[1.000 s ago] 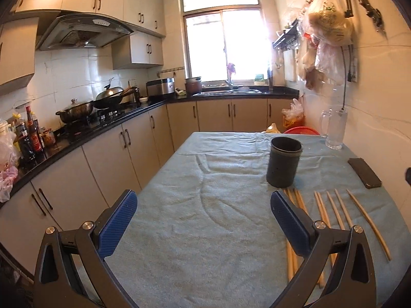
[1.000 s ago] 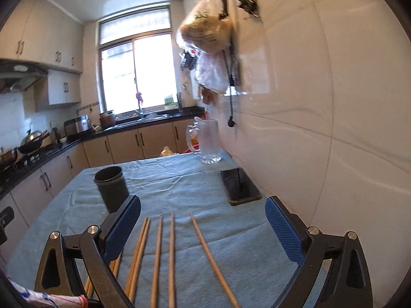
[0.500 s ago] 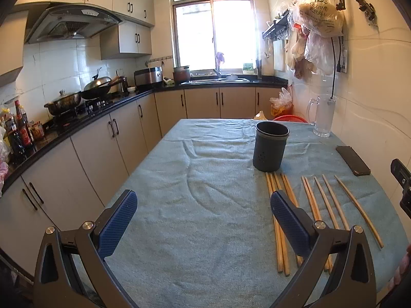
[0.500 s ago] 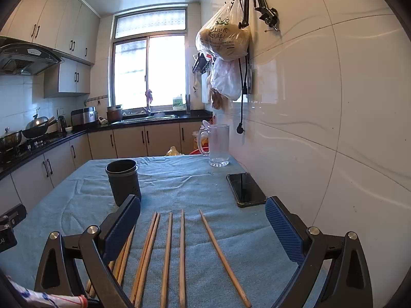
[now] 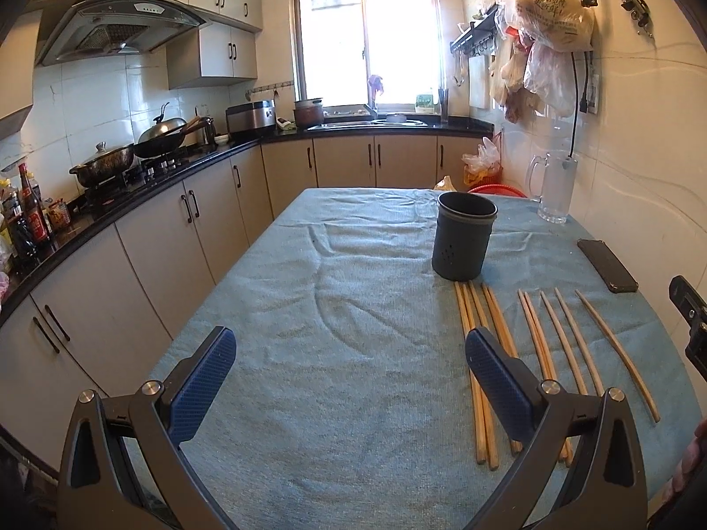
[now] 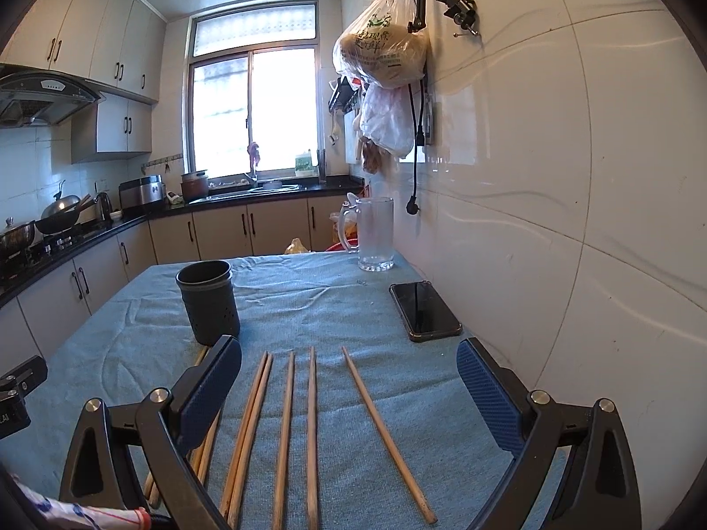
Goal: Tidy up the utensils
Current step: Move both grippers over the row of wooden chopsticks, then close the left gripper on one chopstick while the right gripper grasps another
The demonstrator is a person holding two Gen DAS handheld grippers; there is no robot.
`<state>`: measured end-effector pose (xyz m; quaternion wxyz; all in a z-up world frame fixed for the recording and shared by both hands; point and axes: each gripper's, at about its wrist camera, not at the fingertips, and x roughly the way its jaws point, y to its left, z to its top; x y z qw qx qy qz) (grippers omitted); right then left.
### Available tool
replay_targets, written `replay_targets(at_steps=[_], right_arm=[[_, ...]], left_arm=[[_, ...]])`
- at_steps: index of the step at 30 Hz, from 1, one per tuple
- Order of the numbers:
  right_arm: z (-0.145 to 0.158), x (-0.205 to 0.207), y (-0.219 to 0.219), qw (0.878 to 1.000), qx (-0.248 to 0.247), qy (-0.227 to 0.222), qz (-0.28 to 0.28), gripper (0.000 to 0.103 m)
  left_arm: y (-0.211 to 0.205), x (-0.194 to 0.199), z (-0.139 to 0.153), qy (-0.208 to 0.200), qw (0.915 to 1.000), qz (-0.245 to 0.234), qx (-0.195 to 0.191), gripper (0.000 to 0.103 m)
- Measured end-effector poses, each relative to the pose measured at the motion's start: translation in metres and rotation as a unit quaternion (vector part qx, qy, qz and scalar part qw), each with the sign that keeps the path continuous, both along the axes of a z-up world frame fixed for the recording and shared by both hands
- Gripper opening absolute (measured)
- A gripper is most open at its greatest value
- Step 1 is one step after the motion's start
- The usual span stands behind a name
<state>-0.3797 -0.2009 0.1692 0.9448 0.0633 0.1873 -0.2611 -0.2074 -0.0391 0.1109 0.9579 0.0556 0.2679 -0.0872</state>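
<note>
Several wooden chopsticks (image 5: 481, 344) (image 6: 287, 415) lie side by side on the blue-grey tablecloth (image 5: 336, 353) (image 6: 420, 397). Just beyond their far tips stands a dark grey cylindrical utensil holder (image 5: 463, 240) (image 6: 208, 302), upright, with nothing showing above its rim. My left gripper (image 5: 351, 353) hovers open over bare cloth, left of the chopsticks, its right finger overlapping the nearest bundle. My right gripper (image 6: 349, 362) is open above the spread chopsticks, holding nothing.
A black phone (image 5: 606, 264) (image 6: 424, 311) lies by the wall on the right. A glass mug (image 5: 554, 187) (image 6: 373, 234) stands at the table's far right corner. Kitchen counter with pots (image 5: 132, 154) runs along the left. Plastic bags (image 6: 382, 53) hang on the wall.
Both grippers have drawn back and tilted, so the holder and chopsticks sit more centrally in view. Nothing on the table has moved and both grippers stay open.
</note>
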Motion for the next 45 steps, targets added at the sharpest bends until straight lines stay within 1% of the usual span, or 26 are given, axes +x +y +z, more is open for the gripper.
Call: replay_targets(at_steps=[20, 23, 27, 30, 32, 33, 35, 37, 38, 39, 40, 42, 45], right_arm=[[-0.024, 0.013, -0.014, 0.999, 0.036, 0.029, 0.01, 0.1], [-0.028, 0.015, -0.02, 0.998, 0.04, 0.038, 0.016, 0.1], [-0.032, 0.019, -0.032, 0.997, 0.039, 0.057, 0.024, 0.1], [-0.038, 0.021, -0.046, 0.996, 0.04, 0.08, 0.023, 0.1], [-0.045, 0.021, -0.056, 0.994, 0.049, 0.095, 0.022, 0.1], [-0.047, 0.021, -0.059, 0.993, 0.056, 0.1, 0.023, 0.1], [-0.052, 0.02, -0.067, 0.991, 0.073, 0.105, 0.025, 0.1], [-0.057, 0.02, -0.072, 0.99, 0.084, 0.107, 0.028, 0.1], [-0.059, 0.02, -0.074, 0.99, 0.088, 0.108, 0.03, 0.1], [-0.061, 0.021, -0.075, 0.989, 0.09, 0.109, 0.03, 0.1], [-0.063, 0.021, -0.076, 0.989, 0.092, 0.109, 0.031, 0.1], [-0.065, 0.02, -0.078, 0.989, 0.097, 0.107, 0.033, 0.1], [-0.067, 0.021, -0.081, 0.989, 0.106, 0.102, 0.034, 0.1]], left_arm=[[-0.013, 0.017, -0.017, 0.038, 0.9991, -0.007, 0.018, 0.103], [-0.012, 0.026, -0.018, 0.047, 0.9988, -0.011, 0.011, 0.103], [-0.009, 0.045, -0.019, 0.077, 0.9965, -0.03, -0.01, 0.103], [-0.014, 0.058, -0.023, 0.097, 0.994, -0.047, -0.02, 0.103], [-0.023, 0.069, -0.032, 0.123, 0.9891, -0.076, -0.027, 0.103], [-0.029, 0.076, -0.038, 0.143, 0.9851, -0.091, -0.031, 0.103], [-0.038, 0.086, -0.046, 0.164, 0.98, -0.106, -0.037, 0.09], [-0.05, 0.097, -0.056, 0.189, 0.9735, -0.123, -0.037, 0.062], [-0.056, 0.103, -0.063, 0.205, 0.9691, -0.131, -0.039, 0.055], [-0.06, 0.107, -0.067, 0.218, 0.9656, -0.136, -0.043, 0.045], [-0.064, 0.112, -0.073, 0.23, 0.962, -0.139, -0.048, 0.04], [-0.07, 0.118, -0.079, 0.243, 0.9573, -0.146, -0.058, 0.04], [-0.078, 0.122, -0.086, 0.246, 0.9563, -0.15, -0.052, 0.04]])
